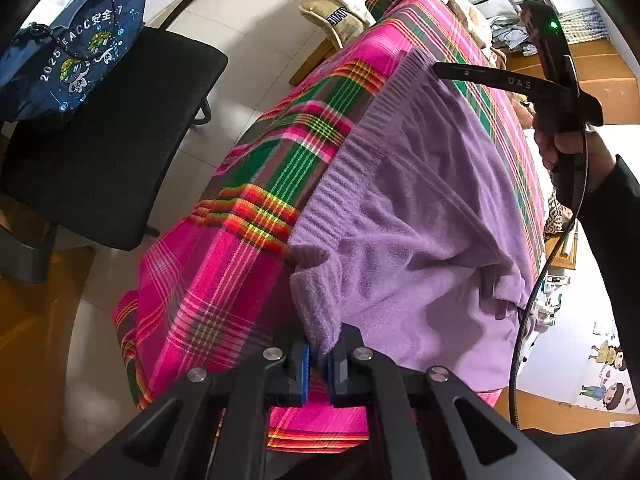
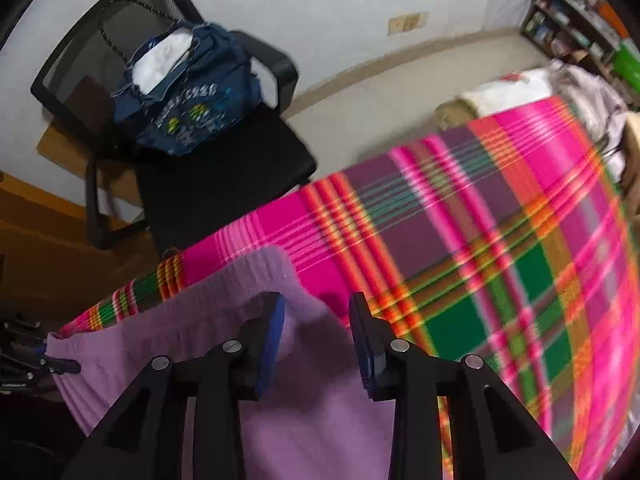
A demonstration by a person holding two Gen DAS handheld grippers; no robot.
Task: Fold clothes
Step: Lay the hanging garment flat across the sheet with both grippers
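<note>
Purple knit sweater lies spread across the pink plaid cloth that covers the table, filling the centre and right of your left wrist view, its ribbed hem running diagonally toward the upper right. Your left gripper at the bottom centre is pinched onto a bunched corner of the knit, the blue pads pressed on the fabric. Your right gripper, at the lower centre of the right wrist view, stands spread apart over another edge of the sweater; the pads do not press on the cloth. In the left view the same tool reaches in from the upper right, held in your hand. A black office chair with a navy bag sits at upper left.
</note>
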